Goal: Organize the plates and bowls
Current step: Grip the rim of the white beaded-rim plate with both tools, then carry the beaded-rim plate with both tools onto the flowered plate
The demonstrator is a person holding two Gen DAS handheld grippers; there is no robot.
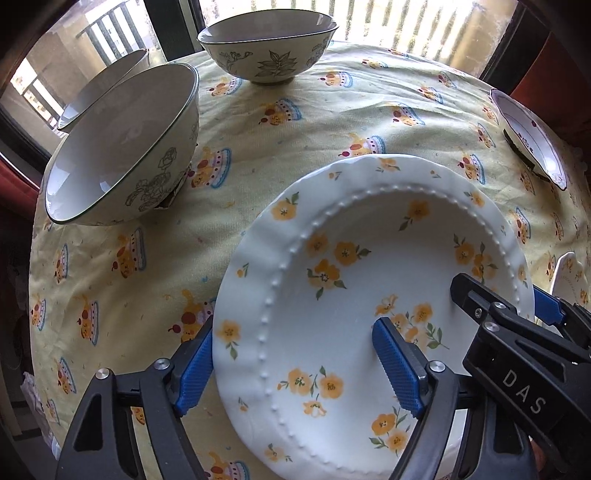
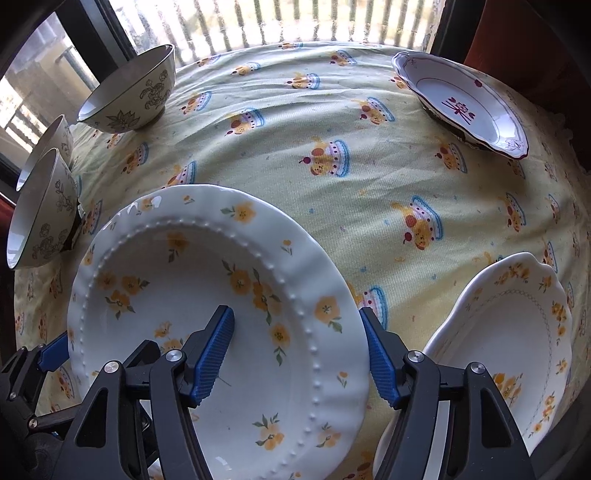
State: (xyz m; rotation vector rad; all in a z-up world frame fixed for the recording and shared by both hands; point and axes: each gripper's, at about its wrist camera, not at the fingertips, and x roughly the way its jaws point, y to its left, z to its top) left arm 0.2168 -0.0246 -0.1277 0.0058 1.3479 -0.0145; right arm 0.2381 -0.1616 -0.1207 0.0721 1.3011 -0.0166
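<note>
Straddling the yellow-flowered plate (image 1: 332,295) rims — 2 grippers, jaws apart.

Bright daylight enters through a dark-framed window (image 2: 258,22) behind the yellow-clothed table (image 2: 332,122).

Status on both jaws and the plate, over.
Left gripper and right gripper each straddle opposite rims of the yellow-flower plate; jaws open, not pinching. Nothing in the way.

Open tablecloth (image 2: 295,155) spans the table's middle; bowls (image 1: 122,147) crowd the left edge, a red-trimmed dish (image 2: 465,103) and scalloped plate (image 2: 517,332) flank the right, apparently apart.
</note>
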